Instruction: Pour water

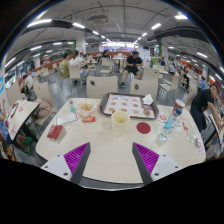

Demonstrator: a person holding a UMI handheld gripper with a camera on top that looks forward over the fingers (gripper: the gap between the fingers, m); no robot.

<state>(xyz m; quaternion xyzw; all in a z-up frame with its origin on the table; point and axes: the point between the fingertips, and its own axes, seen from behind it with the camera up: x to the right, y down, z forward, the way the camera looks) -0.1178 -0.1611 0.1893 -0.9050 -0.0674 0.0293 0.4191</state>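
Gripper view: gripper fingers spread wide, holding nothing, above white table. Yellow cup beyond fingers; water bottle right of it.

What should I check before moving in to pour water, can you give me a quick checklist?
1. Gripper open and empty: ok, its fingers stand apart with nothing between them.
2. Cup upright on the table: ok, just ahead of the fingers.
3. Water bottle upright: ok, beyond the right finger.
4. Bottle cap off: cannot tell.
5. Straight path to the cup: ok, bare table between the fingers and it.
6. Red coaster apart from the cup: ok, it lies between cup and bottle.
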